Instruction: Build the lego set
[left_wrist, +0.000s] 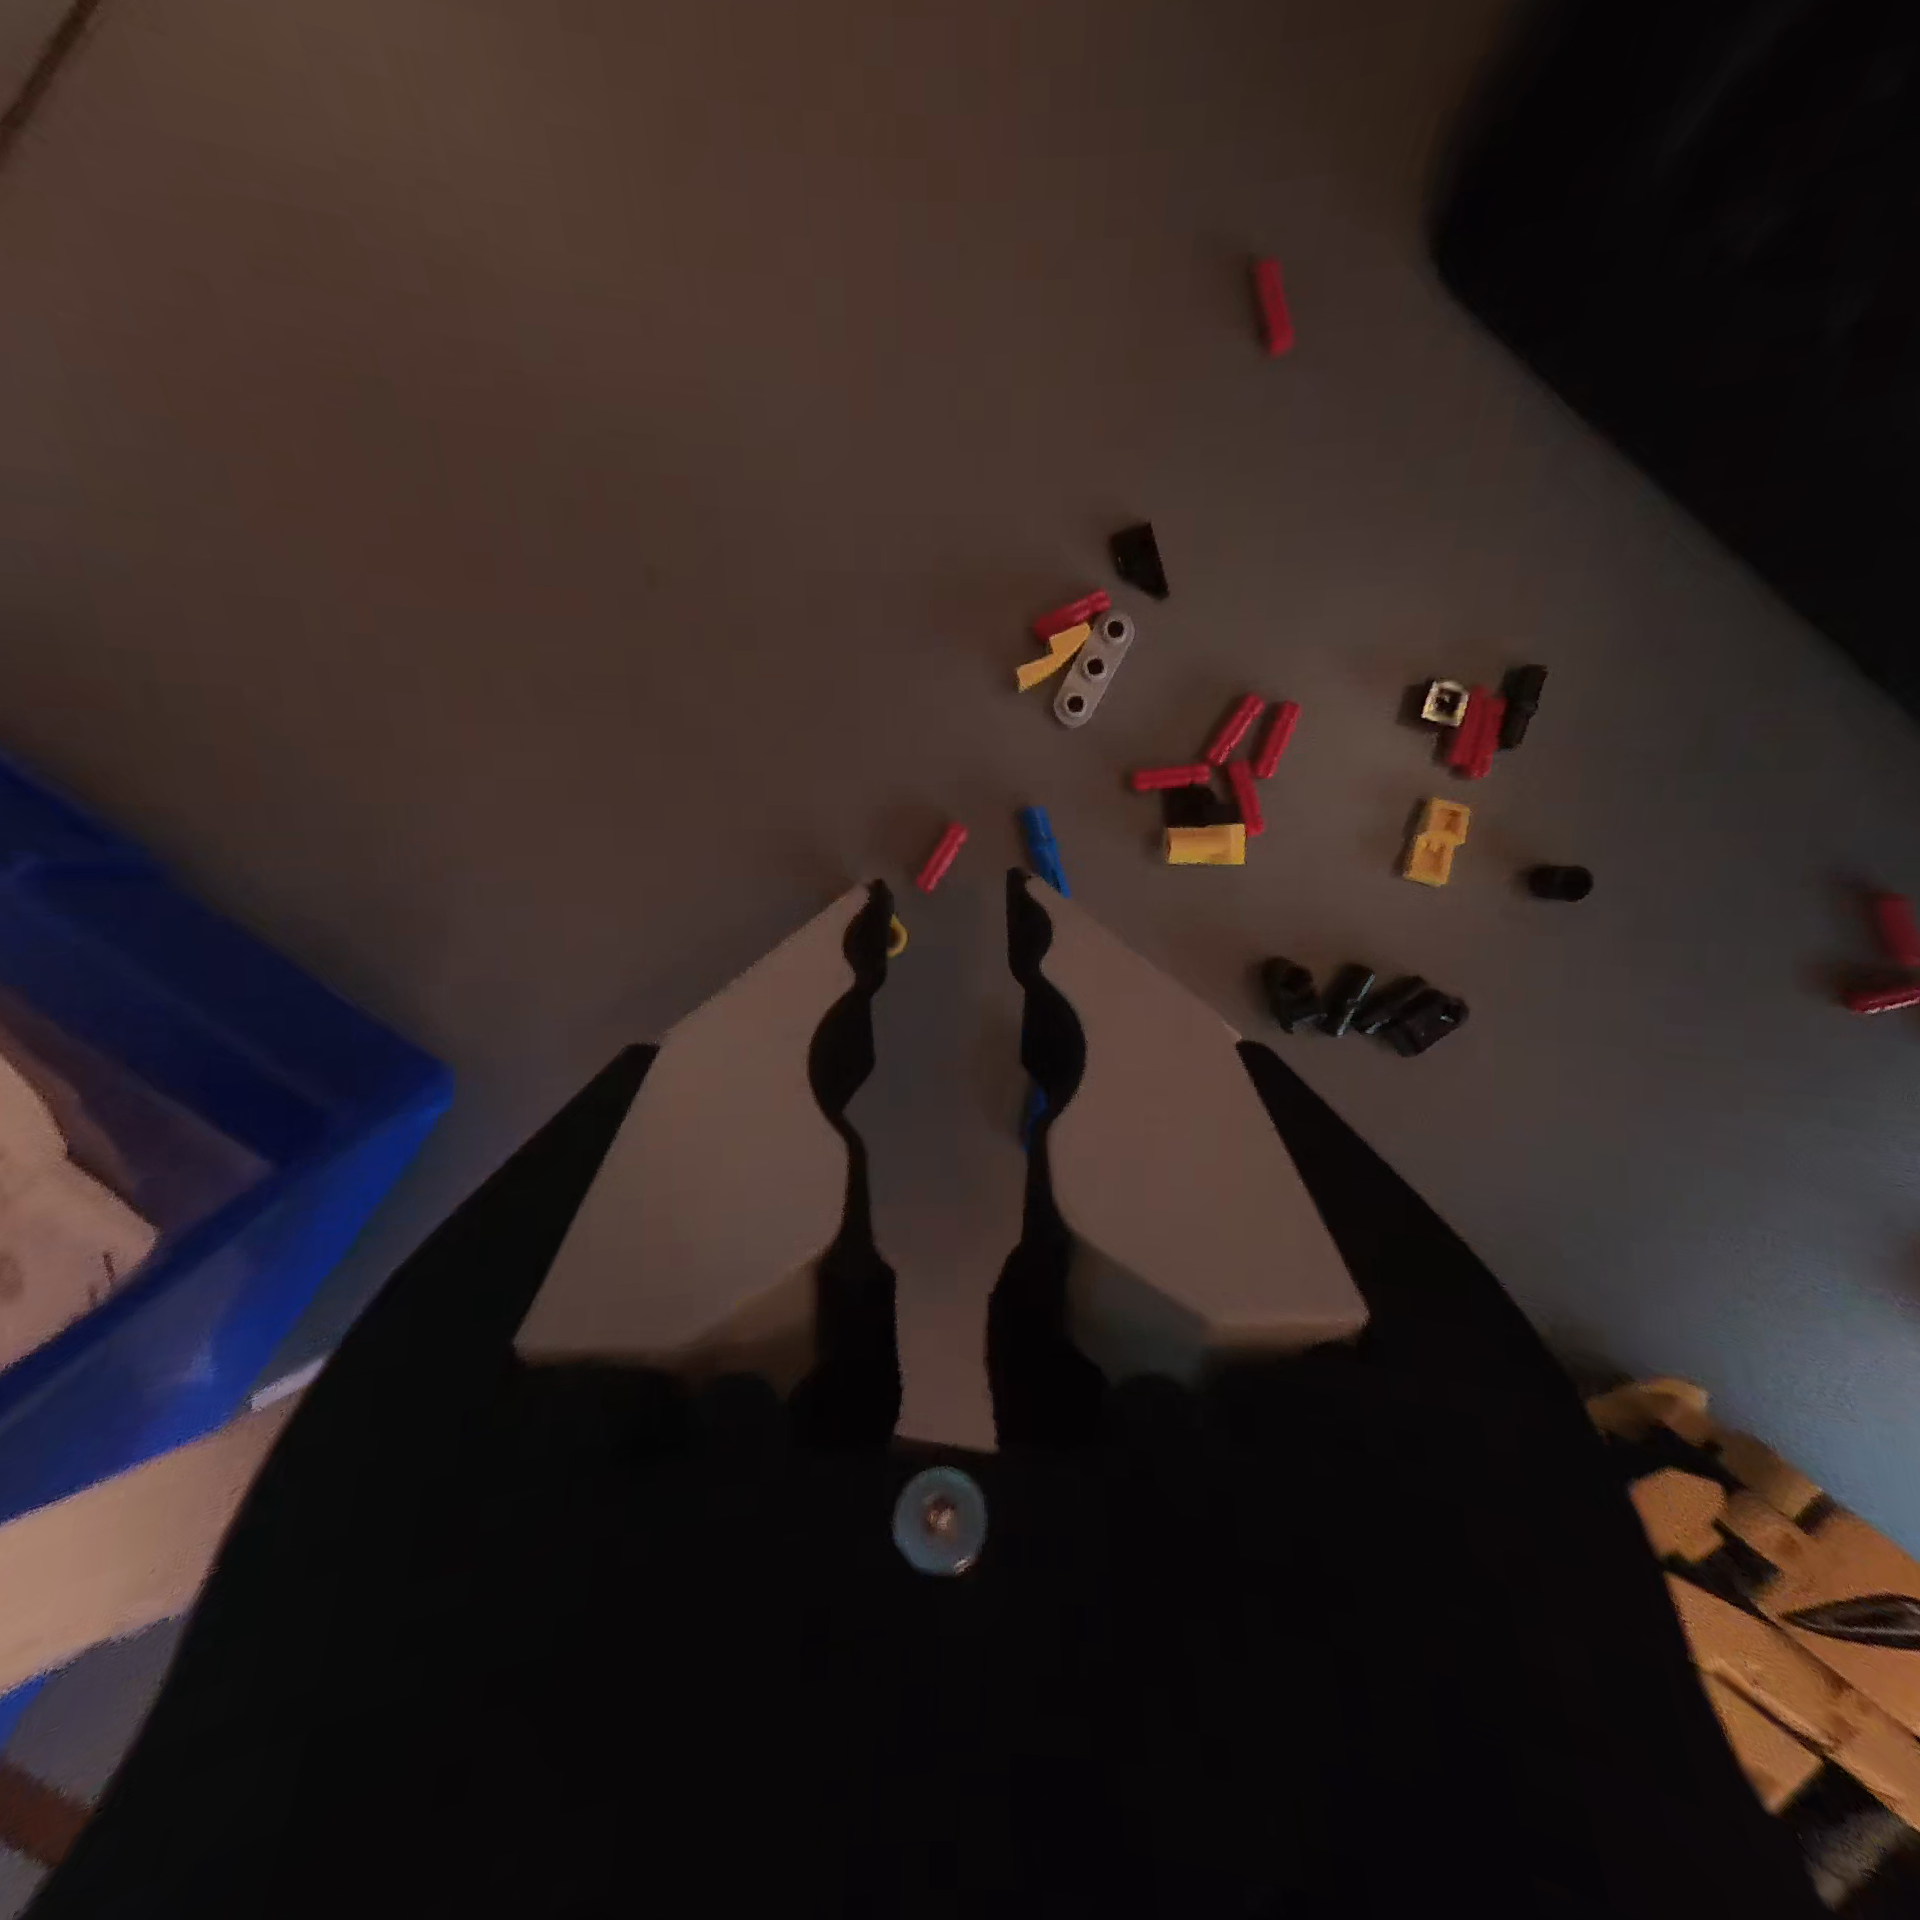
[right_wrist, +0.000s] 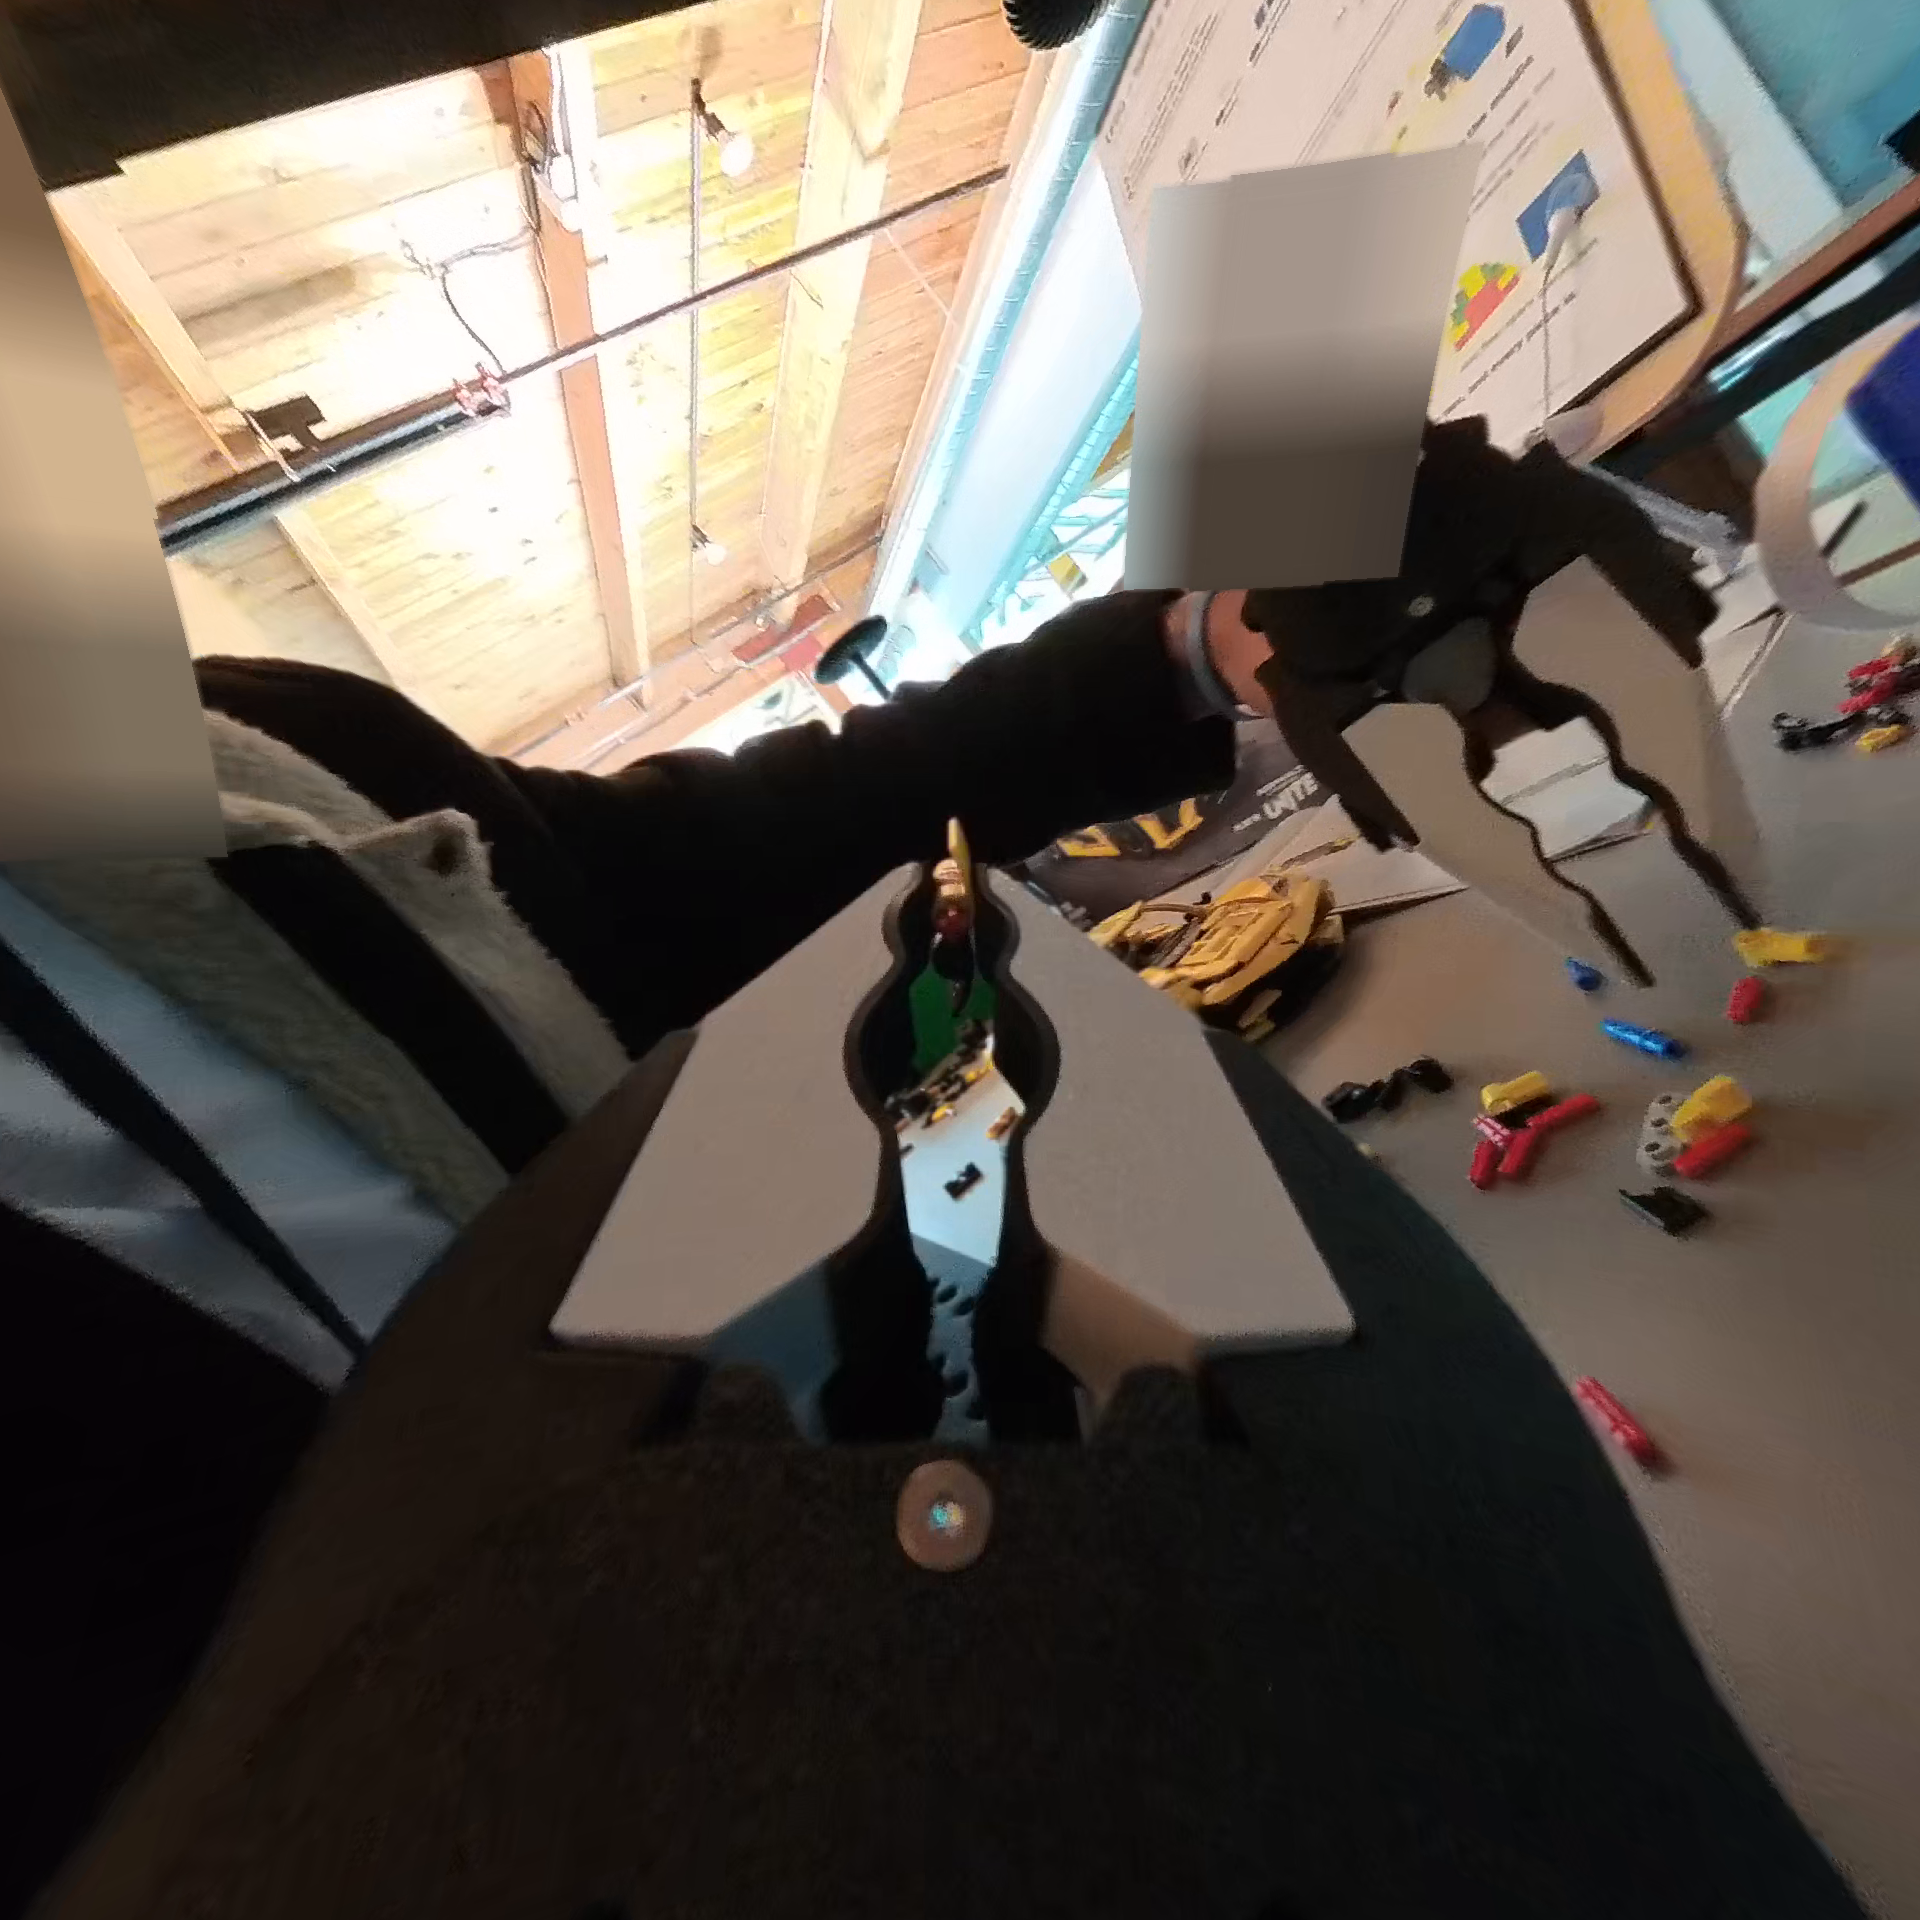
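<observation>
My left gripper is open, its tips low over the grey table. A red pin lies just ahead between the tips, and a blue pin lies by the right tip. A small yellow piece shows beside the left finger. The left gripper also shows in the right wrist view, open, held by a person's hand. My right gripper is raised off the table and shut on a small yellow and red lego piece. A partly built yellow lego car sits on the table beyond it.
Loose red, yellow and black pieces and a grey three-hole beam are scattered right of the left gripper. A blue bin stands at the left. A black-sleeved arm crosses the right wrist view. A booklet lies behind the car. The tips of one gripper are about 20 cm away from the tips of the other.
</observation>
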